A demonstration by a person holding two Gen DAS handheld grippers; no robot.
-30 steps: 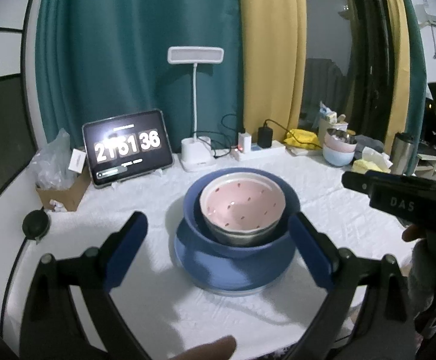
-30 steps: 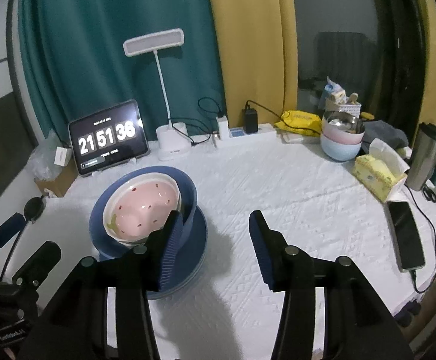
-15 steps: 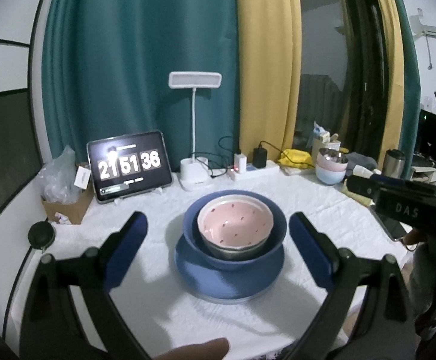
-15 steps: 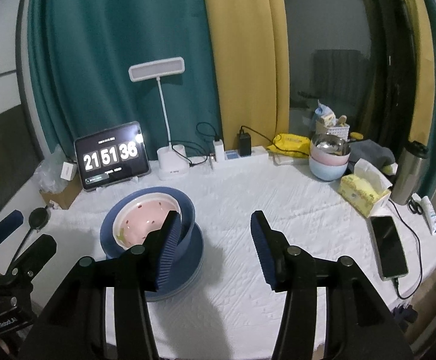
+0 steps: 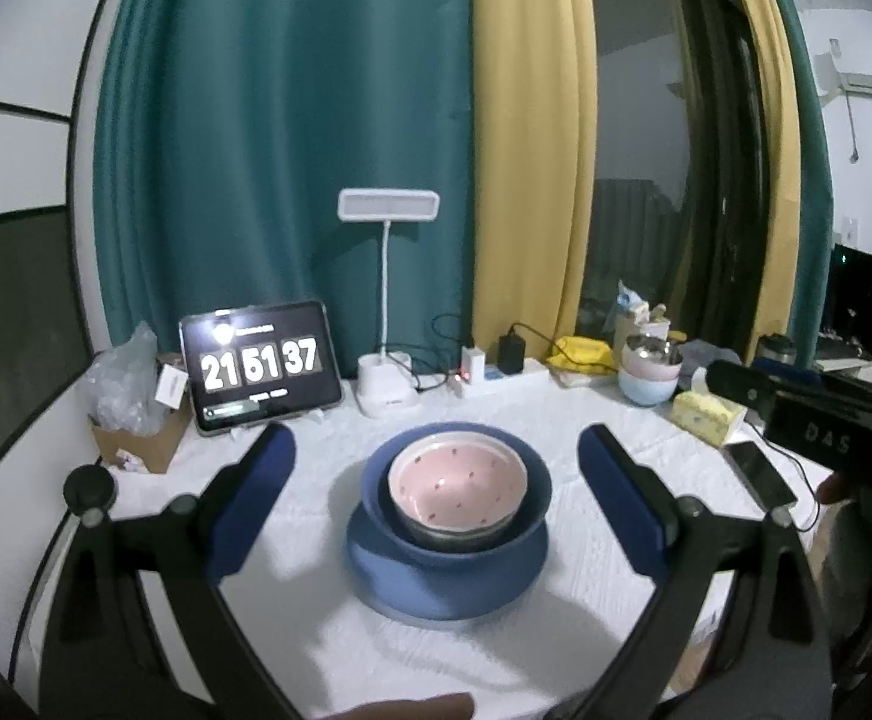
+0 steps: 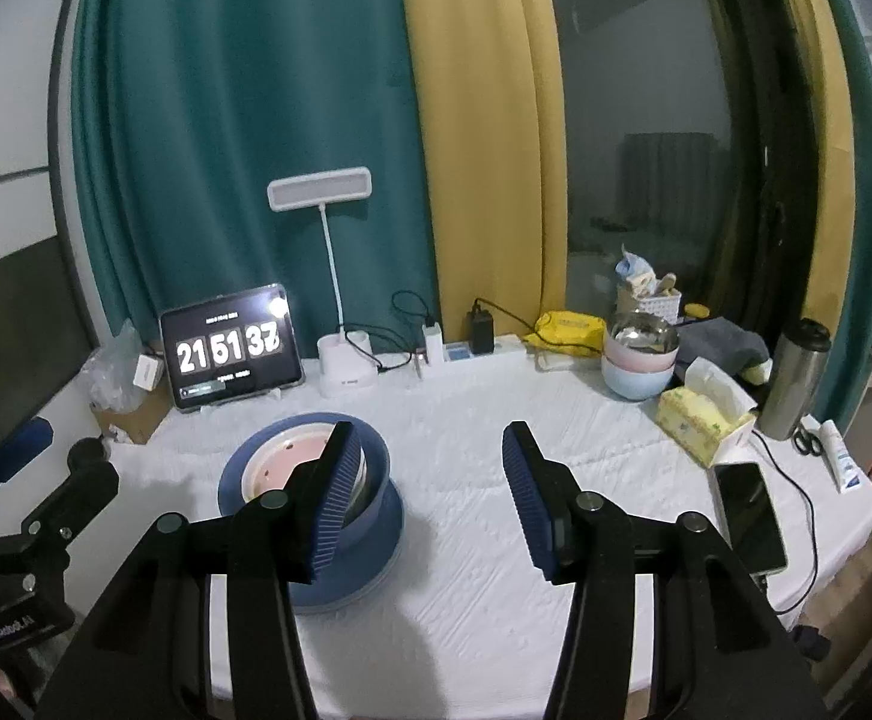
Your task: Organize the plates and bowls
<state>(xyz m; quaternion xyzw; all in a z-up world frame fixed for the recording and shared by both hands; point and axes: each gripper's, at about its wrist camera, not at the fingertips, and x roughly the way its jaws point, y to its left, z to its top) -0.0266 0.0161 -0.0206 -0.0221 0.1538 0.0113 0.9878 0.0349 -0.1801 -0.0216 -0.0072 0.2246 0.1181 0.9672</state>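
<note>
Left wrist view, my left fingers [image 5: 436, 474] wide apart, empty, right fingers [image 6: 429, 495] half open w/ nothing, pink bowl [image 5: 457, 479] in blue bowl [image 5: 532, 489] on blue plate [image 5: 445, 585].

- The worktop [image 6: 466, 420] wears a white textured cloth.
- A blue plate [image 5: 448, 585] lies near its front, carrying stacked bowls.
- Along the back stand a tablet clock [image 6: 231, 354], lamp base [image 6: 345, 369] and power strip [image 6: 478, 351].
- At right: tissue box [image 6: 697, 423], phone [image 6: 748, 507], steel tumbler [image 6: 793, 378].

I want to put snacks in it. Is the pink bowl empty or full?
Empty. The pink bowl shows only its speckled inside, with no food. It sits nested in the blue bowl on the blue plate.
</note>
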